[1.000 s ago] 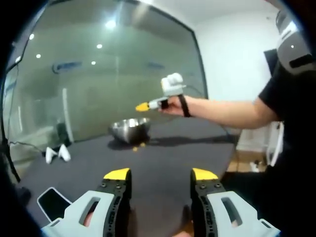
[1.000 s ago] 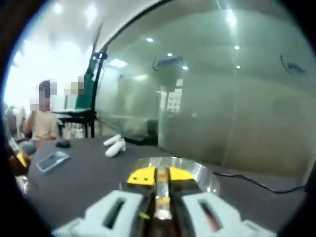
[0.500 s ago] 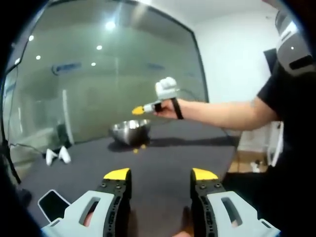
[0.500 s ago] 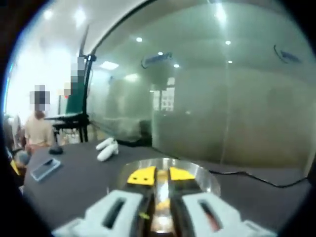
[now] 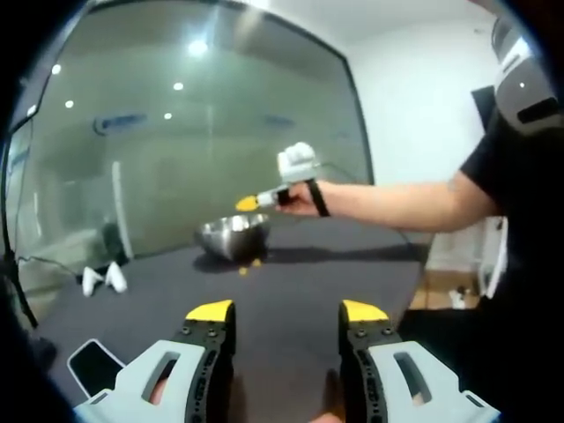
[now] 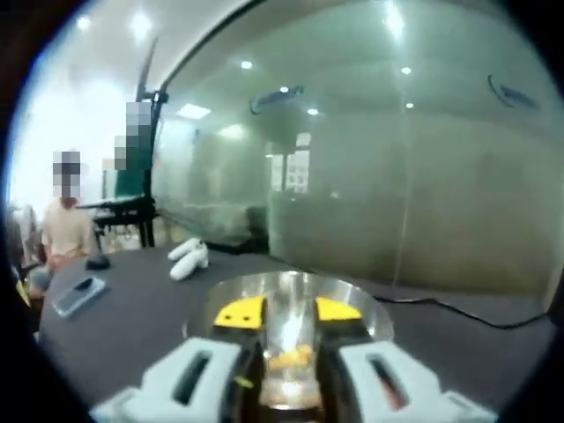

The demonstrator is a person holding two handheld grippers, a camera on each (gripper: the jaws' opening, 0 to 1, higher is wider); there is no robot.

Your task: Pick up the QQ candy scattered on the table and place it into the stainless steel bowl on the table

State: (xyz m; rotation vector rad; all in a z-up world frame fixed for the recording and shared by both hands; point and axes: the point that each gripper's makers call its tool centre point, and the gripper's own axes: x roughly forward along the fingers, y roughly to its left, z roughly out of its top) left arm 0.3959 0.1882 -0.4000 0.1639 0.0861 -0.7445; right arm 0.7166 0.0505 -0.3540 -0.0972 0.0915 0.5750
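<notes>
The stainless steel bowl (image 5: 233,236) stands at the far side of the dark table, with a few yellow QQ candies (image 5: 249,263) lying on the table in front of it. My left gripper (image 5: 286,312) hovers low over the near table, open and holding nothing. A person's hand carries my right gripper (image 5: 251,203) just above the bowl. In the right gripper view my right gripper (image 6: 289,312) is open directly over the bowl (image 6: 370,310). A yellow candy (image 6: 291,357) shows loose below the spread jaws, inside the bowl's rim.
A phone (image 5: 88,357) lies near my left gripper's left side; the same phone (image 6: 77,293) shows in the right gripper view. Two white objects (image 5: 99,278) lie further left. A black cable (image 6: 458,310) runs past the bowl. A glass wall backs the table; people sit far left.
My right gripper's jaws have opened above the bowl, and the candy they pinched now sits loose below them. The left gripper has not moved.
</notes>
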